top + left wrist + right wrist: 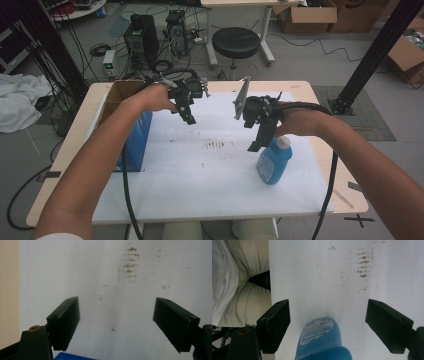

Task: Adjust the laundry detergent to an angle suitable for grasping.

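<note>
- On the tabletop [300, 90], at its right part, a blue bottle [273, 162] with a white cap [284, 143] stands upright on the white sheet [200, 175], just below the right tongs [254, 146].
- Seen from the right gripper view, the blue bottle [322, 340] rises between the 2 black jaws, but the jaws stand wide apart and do not touch it, so the right tongs [327, 325] hold nothing.
- The left tongs [190, 120] hang over the sheet, well apart from the bottle; in the left gripper view they [116, 322] are also wide open and empty.
- My judgement: the bottle is stiff plastic with a smooth label, so it may be a little slippery, and if liquid is inside it will be rather heavy at the bottom and may tip when pushed from one side.
- A good place to take hold seems to be the narrow shoulder below the cap, or the flat sides of the body.
- A blue box [136, 140] with an open cardboard top [120, 92] stands at the left edge of the sheet, near the left forearm.
- Brown stains [216, 145] mark the middle of the sheet; they block nothing.
- Nothing stands between the right tongs and the bottle.
</note>
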Demonstrator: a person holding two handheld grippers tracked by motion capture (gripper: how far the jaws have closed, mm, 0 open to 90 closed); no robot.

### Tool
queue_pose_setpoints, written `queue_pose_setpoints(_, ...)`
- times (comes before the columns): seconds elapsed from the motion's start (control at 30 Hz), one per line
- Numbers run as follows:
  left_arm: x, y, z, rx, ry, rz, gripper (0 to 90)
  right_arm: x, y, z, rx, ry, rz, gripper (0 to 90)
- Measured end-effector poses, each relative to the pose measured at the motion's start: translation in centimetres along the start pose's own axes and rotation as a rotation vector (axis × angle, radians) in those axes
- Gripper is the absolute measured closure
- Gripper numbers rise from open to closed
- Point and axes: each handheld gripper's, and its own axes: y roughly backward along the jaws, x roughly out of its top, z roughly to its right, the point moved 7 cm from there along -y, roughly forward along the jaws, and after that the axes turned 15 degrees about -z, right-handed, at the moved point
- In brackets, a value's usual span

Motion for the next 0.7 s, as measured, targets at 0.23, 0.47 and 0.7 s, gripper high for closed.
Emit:
queue_pose_setpoints(0.23, -0.12, -0.2, 0.04, -0.004, 0.0, -0.007, 22.9, 0.15, -0.07, 0.2, 0.0, 0.0, 0.0, 20.0)
queue_pose_setpoints(0.47, -0.09, 0.04, 0.28, -0.003, -0.002, -0.003, 23.3, 0.16, 0.01, 0.11, -0.006, -0.003, 0.0, 19.9)
queue_pose_setpoints(0.7, -0.24, -0.08, 0.6, 0.002, 0.008, -0.008, 21.8, 0.1, 0.16, -0.12, -0.007, 0.001, 0.003, 20.0)
